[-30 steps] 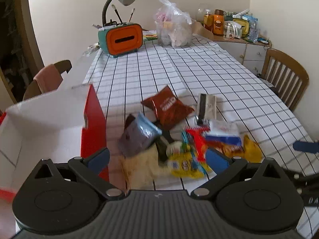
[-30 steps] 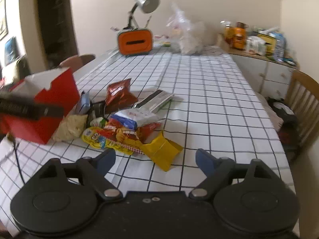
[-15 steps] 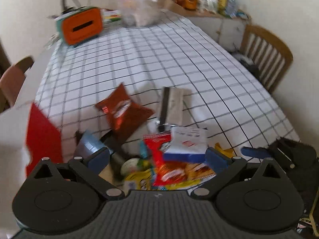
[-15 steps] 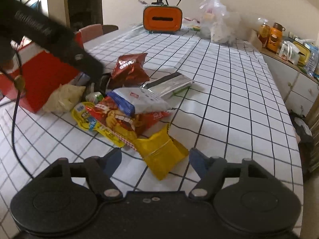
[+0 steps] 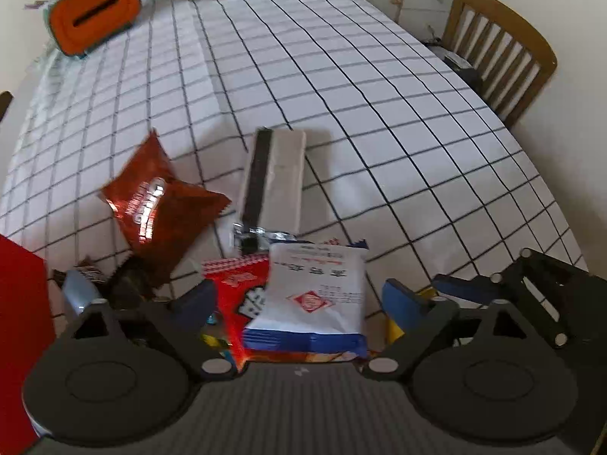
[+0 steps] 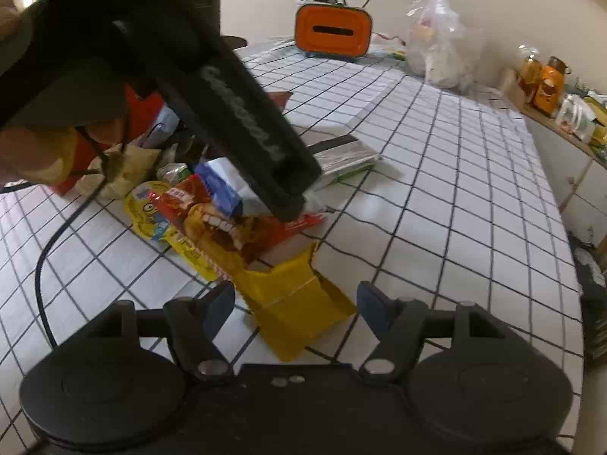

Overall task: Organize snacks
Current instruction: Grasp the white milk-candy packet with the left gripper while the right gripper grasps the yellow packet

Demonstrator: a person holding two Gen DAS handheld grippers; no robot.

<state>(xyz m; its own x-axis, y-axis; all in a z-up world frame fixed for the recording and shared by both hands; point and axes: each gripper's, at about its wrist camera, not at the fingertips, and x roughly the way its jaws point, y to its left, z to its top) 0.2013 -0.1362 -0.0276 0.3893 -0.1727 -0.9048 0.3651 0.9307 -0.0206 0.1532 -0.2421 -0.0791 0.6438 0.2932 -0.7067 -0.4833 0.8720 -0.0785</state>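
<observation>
A heap of snack packets lies on the checked tablecloth (image 5: 341, 76). My left gripper (image 5: 299, 297) points steeply down over a white and blue packet (image 5: 315, 295) that rests on a red packet (image 5: 235, 303). Its jaws are closing, both packets lie between them, and the pads stand clear. In the right wrist view its black body (image 6: 242, 129) crosses the heap. My right gripper (image 6: 296, 297) is open, low over a yellow packet (image 6: 296, 303) that lies between its fingers. A red box (image 5: 22, 322) stands at the left.
A brown-red packet (image 5: 159, 208) and a silver packet with a black strip (image 5: 273, 178) lie behind the heap. An orange tissue box (image 6: 334, 34), a lamp and a plastic bag (image 6: 440, 45) stand at the far end. A wooden chair (image 5: 500, 60) and a cabinet (image 6: 546, 83) are on the right.
My left gripper has swung right from the red box and tipped down over the white and blue packet, jaws narrowing. My right gripper has dropped toward the yellow packet and narrowed.
</observation>
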